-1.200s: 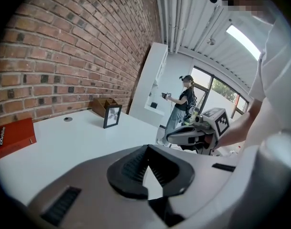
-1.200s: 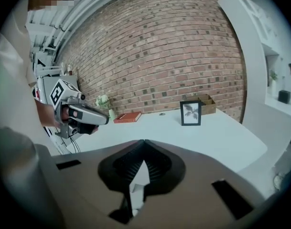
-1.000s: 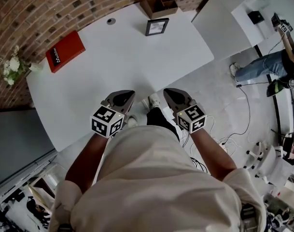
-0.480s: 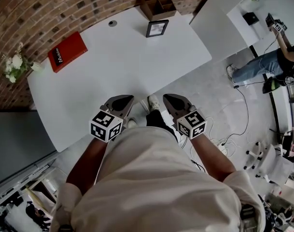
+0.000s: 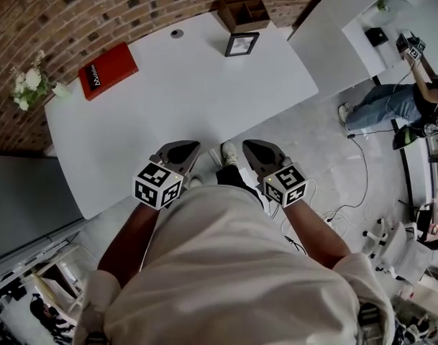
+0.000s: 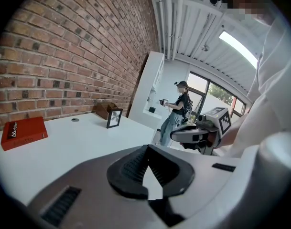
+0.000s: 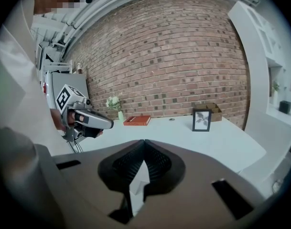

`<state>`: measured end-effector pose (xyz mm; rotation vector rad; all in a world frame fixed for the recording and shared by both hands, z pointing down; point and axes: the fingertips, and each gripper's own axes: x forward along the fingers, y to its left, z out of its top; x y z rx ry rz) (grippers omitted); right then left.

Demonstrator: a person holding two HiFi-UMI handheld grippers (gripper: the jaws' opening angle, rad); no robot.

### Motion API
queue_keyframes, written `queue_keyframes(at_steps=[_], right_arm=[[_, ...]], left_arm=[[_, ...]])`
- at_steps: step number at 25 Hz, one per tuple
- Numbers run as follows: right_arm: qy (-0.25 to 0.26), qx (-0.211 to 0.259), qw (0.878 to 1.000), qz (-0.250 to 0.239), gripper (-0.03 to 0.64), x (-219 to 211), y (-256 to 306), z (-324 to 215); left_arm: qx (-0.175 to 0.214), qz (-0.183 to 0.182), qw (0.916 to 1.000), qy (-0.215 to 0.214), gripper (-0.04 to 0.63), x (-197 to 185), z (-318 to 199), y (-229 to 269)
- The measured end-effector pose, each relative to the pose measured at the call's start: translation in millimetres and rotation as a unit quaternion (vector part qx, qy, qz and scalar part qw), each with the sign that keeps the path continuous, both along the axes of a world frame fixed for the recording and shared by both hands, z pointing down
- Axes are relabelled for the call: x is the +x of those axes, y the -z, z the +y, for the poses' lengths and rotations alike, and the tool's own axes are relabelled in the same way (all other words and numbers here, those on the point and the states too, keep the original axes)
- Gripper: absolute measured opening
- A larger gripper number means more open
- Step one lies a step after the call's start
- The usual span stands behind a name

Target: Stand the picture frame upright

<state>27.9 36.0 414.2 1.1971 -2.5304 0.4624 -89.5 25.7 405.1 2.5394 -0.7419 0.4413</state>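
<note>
A black picture frame (image 5: 242, 44) with a leaf print stands upright near the far edge of the white table (image 5: 168, 99). It also shows in the left gripper view (image 6: 114, 118) and the right gripper view (image 7: 201, 120). My left gripper (image 5: 190, 146) hovers at the table's near edge, close to my body, shut with nothing in it (image 6: 146, 149). Beside it, just off the near edge, my right gripper (image 5: 249, 146) is also shut and empty (image 7: 144, 144). Both are far from the frame.
A red book (image 5: 108, 71) lies at the table's far left, with a vase of white flowers (image 5: 32, 88) by the brick wall. A wooden box (image 5: 244, 11) stands behind the frame. Another person (image 5: 398, 92) is on the floor to the right, and cables lie there.
The head view has drifted slightly, so the table sits a little differently in it. Both grippers stay shut in the same place near my body.
</note>
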Motion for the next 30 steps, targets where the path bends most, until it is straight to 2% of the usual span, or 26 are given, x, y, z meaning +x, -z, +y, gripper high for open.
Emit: queue_keyframes(at_steps=[30], right_arm=[[0.015,0.004,1.0,-0.001,0.005,-13.3,-0.7,9.4]], left_arm=[[-0.005,-0.002,0.9995,0.03,-0.003,-26.2,9.8,-8.8]])
